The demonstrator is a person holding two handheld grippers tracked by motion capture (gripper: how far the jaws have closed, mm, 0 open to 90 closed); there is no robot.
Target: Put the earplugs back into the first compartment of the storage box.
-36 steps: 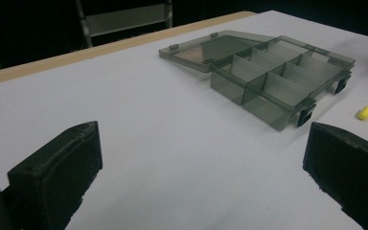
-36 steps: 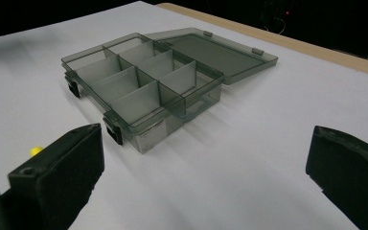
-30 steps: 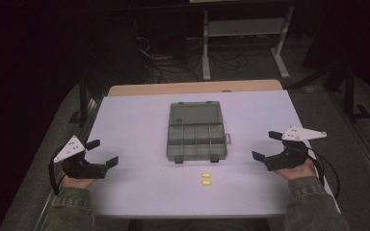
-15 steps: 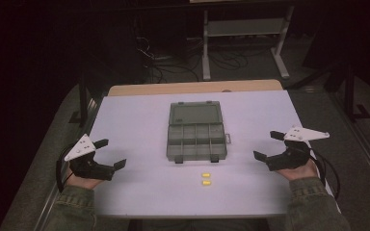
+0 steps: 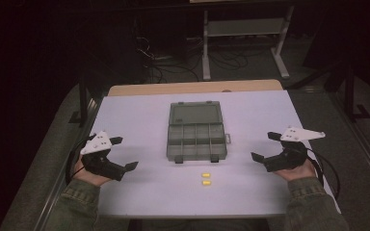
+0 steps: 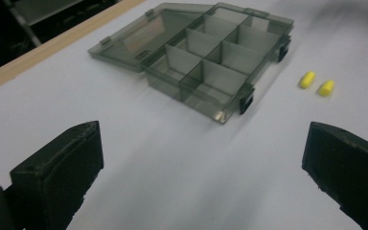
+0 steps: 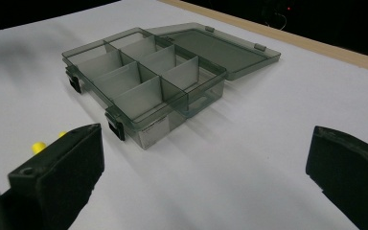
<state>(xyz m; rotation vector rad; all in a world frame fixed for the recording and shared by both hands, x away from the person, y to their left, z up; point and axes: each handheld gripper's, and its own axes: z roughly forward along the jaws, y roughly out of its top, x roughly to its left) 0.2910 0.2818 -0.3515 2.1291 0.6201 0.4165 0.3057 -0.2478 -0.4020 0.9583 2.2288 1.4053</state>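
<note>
Since before: left claw (image 5: 124, 153) moved inward and forward, right claw (image 5: 265, 146) about the same place. From above: grey box (image 5: 196, 131) mid-bench (image 5: 139, 115), lid open toward the far edge, long way front to back; two yellow bits (image 5: 205, 178) just in front. Left gripper view: claw (image 6: 201, 167) spread wide, holding nothing. Right gripper view: claw (image 7: 206, 167) spread wide, empty too.

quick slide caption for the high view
Open left gripper and right gripper flank an open smoky-grey plastic compartment box; two small yellow pieces lie nearby.
</note>
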